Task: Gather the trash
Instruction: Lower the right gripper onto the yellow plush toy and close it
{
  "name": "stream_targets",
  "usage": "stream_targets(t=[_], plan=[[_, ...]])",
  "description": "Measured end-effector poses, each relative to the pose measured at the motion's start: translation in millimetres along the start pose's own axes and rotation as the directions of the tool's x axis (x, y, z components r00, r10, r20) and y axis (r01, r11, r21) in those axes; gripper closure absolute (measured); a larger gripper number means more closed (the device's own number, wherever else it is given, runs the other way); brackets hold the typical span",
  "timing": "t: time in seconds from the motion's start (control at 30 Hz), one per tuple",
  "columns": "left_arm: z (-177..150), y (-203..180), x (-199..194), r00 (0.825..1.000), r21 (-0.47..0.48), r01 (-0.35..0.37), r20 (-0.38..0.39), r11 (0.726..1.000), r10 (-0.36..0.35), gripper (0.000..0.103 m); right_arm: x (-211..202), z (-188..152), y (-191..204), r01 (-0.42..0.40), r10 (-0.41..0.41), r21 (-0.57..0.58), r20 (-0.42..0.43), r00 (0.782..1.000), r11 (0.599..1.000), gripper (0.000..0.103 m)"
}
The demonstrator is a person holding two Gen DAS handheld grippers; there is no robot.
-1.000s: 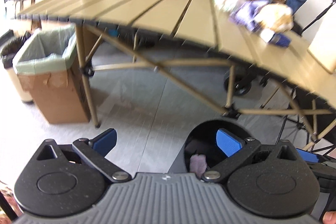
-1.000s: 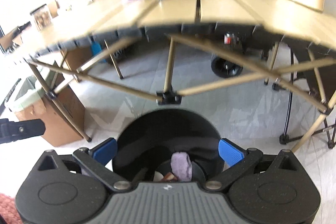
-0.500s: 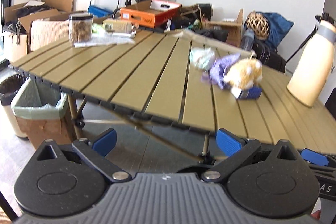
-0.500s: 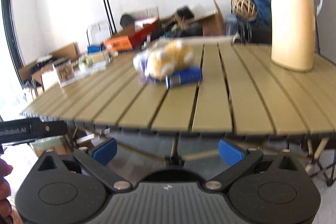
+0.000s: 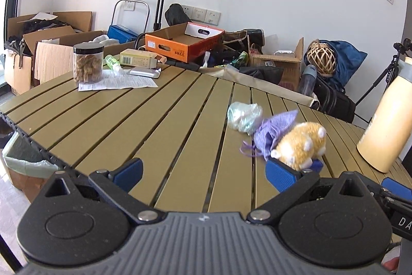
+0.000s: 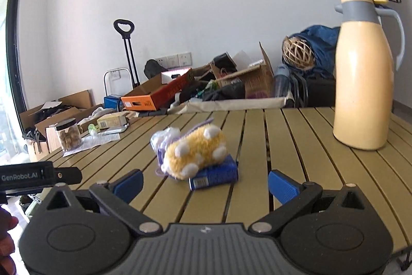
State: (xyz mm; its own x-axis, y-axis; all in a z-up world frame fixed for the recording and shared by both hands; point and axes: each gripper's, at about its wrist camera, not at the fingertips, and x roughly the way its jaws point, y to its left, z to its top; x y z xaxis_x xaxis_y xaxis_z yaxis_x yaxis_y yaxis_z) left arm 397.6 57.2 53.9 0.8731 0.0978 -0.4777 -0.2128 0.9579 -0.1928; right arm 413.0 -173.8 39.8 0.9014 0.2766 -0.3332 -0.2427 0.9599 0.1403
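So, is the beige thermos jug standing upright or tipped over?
Upright. The thermos jug stands on its base on the table, spout and lid on top.

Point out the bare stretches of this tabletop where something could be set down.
Bare slats run between the jar with its papers and the plush toy; also between the toy and the jug. Crowded: the toy, blue box, purple pouch and crumpled wrapper cluster together.

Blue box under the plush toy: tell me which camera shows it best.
The right wrist view. There the blue box lies in full sight on the table, its end and long side clear, the plush toy resting on top. In the left wrist view only a sliver peeks out behind the toy and a finger pad.
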Motion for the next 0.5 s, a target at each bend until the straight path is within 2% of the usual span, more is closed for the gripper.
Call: stream_targets(t=[0.27, 0.5], plan=[[23.6, -9.2, 34.5, 0.999, 0.031, -0.041, 0.035, 0.999, 0.039, 0.000, 53.6, 16.0, 9.4, 0.009, -0.009, -0.045, 0.000, 1.000, 0.999, 0.000], [35.5, -4.7, 58.8, 0.998, 0.032, -0.048, 0.041, 0.998, 0.046, 0.000, 100.1, 20.6, 16.9, 0.015, -0.017, -0.074, -0.028, 0.999, 0.997, 0.000]])
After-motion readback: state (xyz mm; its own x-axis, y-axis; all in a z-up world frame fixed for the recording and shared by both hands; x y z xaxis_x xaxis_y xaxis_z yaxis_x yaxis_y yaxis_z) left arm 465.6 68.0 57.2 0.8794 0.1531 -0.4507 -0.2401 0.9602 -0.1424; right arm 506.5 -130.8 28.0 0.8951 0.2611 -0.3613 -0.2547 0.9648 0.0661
